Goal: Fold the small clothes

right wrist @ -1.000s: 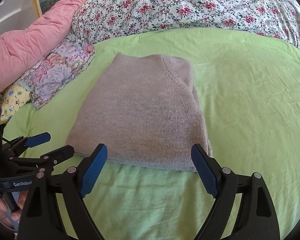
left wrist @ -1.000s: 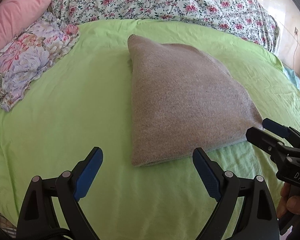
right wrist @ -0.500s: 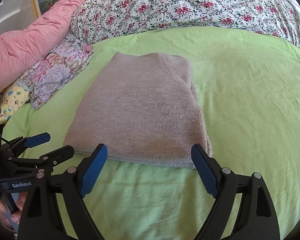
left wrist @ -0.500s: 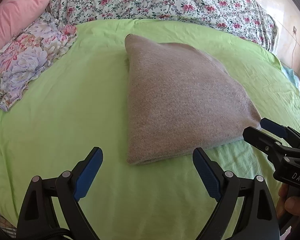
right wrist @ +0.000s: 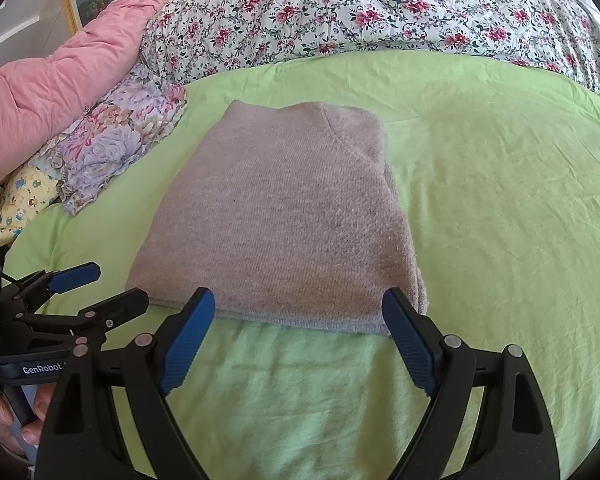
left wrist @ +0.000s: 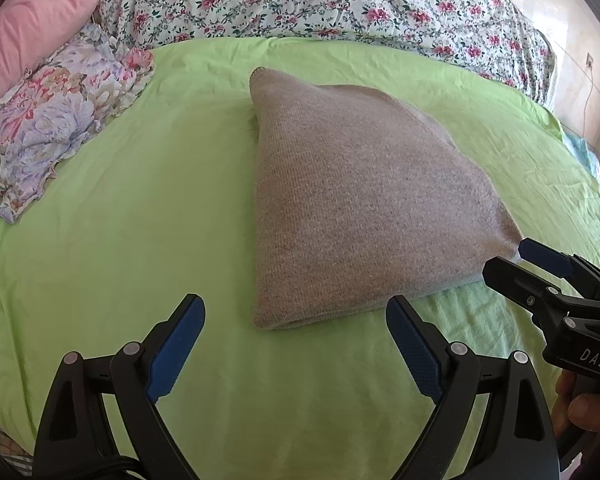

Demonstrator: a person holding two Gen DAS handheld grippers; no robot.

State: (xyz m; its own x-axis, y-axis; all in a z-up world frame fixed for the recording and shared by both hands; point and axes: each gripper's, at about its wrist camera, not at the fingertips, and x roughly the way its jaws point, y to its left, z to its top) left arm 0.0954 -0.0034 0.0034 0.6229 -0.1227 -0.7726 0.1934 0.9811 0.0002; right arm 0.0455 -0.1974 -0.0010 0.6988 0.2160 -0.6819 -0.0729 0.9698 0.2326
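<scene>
The folded sweater (right wrist: 284,216) lies on the bed (right wrist: 500,200) straight ahead of both spread, empty grippers, its long axis running away from them, near edge between the right gripper (right wrist: 300,336) fingers, the left gripper (left wrist: 296,344) near its left corner.

Both wrist views look low across the bed (left wrist: 120,240), sharing the sweater (right wrist: 284,220)

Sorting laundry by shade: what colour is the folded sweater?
Plain grey-beige knit sweater, clearest in the right wrist view.
</scene>
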